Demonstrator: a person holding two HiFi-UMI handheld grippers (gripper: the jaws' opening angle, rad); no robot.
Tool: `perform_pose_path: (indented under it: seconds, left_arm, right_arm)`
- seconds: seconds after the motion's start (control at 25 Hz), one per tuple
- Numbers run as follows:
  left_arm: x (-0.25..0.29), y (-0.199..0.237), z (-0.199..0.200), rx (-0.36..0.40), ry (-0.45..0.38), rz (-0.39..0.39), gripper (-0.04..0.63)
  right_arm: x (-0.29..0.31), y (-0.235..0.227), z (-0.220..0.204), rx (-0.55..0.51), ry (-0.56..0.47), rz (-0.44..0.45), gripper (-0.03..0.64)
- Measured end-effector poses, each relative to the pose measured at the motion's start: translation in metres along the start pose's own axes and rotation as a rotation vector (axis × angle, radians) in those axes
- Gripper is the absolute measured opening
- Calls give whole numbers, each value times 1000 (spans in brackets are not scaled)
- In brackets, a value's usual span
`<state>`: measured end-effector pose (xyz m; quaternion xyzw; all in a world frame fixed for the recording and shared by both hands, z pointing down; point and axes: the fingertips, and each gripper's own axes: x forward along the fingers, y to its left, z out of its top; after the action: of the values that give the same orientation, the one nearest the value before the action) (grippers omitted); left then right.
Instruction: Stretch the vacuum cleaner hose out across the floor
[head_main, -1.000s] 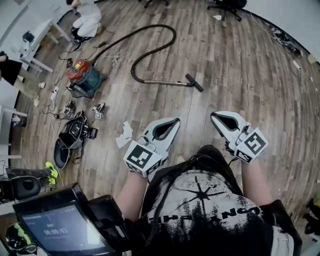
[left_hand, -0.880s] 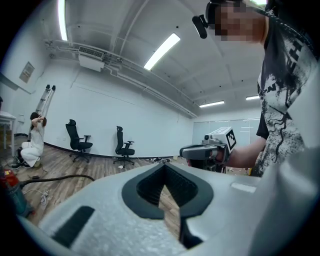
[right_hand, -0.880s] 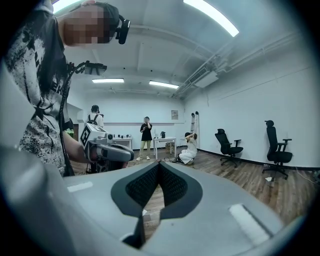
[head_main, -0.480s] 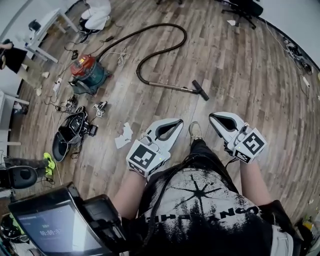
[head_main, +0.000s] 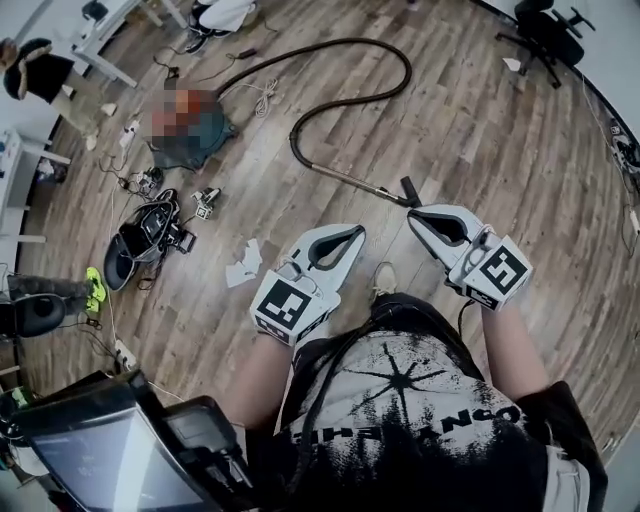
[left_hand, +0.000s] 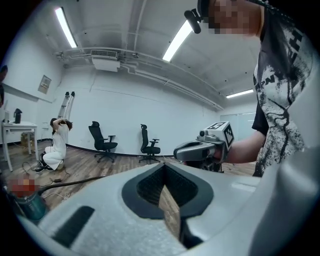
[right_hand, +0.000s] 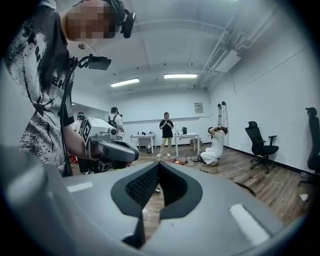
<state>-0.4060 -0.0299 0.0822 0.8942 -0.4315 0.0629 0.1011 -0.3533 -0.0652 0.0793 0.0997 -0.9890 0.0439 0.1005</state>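
The black vacuum hose (head_main: 372, 96) loops across the wood floor from the vacuum cleaner (head_main: 190, 125) at the upper left. Its metal wand (head_main: 350, 178) ends in a black nozzle (head_main: 408, 190). My right gripper (head_main: 415, 218) is shut and empty, its tip just below the nozzle. Left of it, my left gripper (head_main: 355, 235) is also shut on nothing. In the left gripper view, past the closed left gripper (left_hand: 162, 165), the hose (left_hand: 65, 183) lies on the floor and the right gripper (left_hand: 200, 149) shows. The right gripper view looks over the closed right gripper (right_hand: 159, 165) at the left gripper (right_hand: 107, 145).
Cables, a black bag (head_main: 145, 245) and crumpled paper (head_main: 243, 265) lie at the left. A person sits on the floor (left_hand: 54, 147) by white tables (head_main: 100, 40). Office chairs (head_main: 545, 25) stand at the far right. More people stand at tables (right_hand: 166, 131).
Both grippers have travelled forward across the floor toward the hose. The nozzle now lies right beside the right gripper's tip. Both stay shut.
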Motion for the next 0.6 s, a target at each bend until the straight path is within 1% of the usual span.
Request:
perform_pose_path:
  seconds: [0.16, 0.28, 0.44, 0.6]
  left_arm:
    - [43, 22, 22, -8, -25, 30, 2]
    - [70, 35, 34, -9, -26, 52, 2]
    - [90, 50, 40, -17, -14, 89, 2]
    - [106, 58, 43, -25, -3, 108, 2]
  right_arm:
    - [3, -45, 4, -3, 3, 45, 6]
    - [-1, -76, 4, 6, 11, 63, 6]
    - [-3, -110, 1, 11, 14, 83, 6]
    - [-8, -133, 3, 23, 1, 87, 6]
